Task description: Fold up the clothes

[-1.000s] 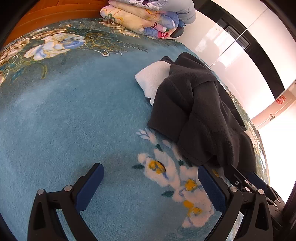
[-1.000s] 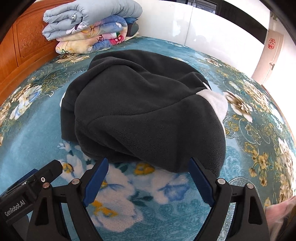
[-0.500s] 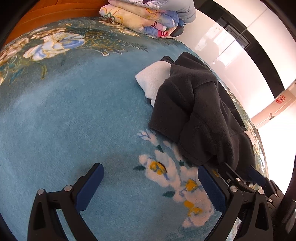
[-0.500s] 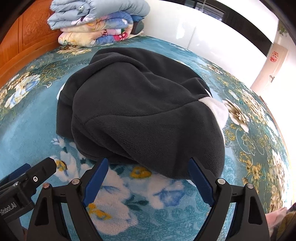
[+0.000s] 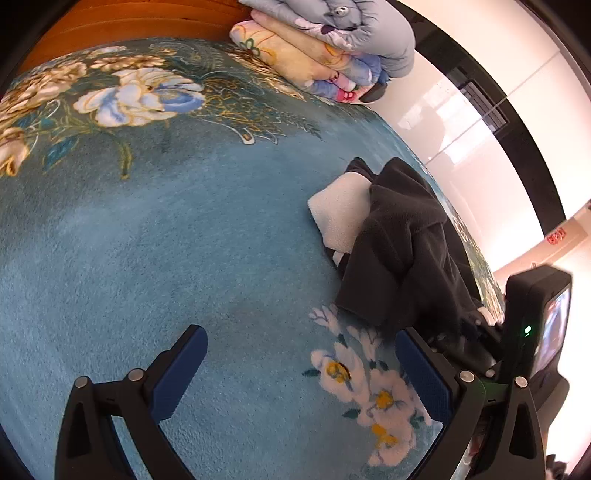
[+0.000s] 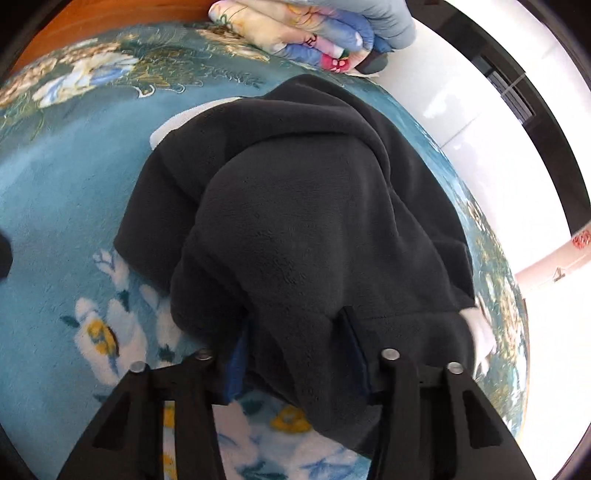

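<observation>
A dark grey fleece garment (image 6: pixel 303 206) with a white lining (image 5: pixel 340 210) lies bunched on the blue floral bedspread (image 5: pixel 147 240). My right gripper (image 6: pixel 299 350) is shut on the garment's near edge, with fleece bulging between its blue pads. My left gripper (image 5: pixel 301 363) is open and empty over bare bedspread, left of the garment (image 5: pixel 402 251). The right gripper's body (image 5: pixel 535 332) shows at the right edge of the left wrist view.
A stack of folded quilts (image 5: pixel 325 48) sits at the head of the bed against a wooden headboard (image 5: pixel 129 18); it also shows in the right wrist view (image 6: pixel 314 33). A white wall and dark window frame lie beyond the bed's far side.
My right gripper moved forward onto the garment and closed on its near edge. My left gripper stayed open and shifted slightly; the right gripper's body now shows beside it.
</observation>
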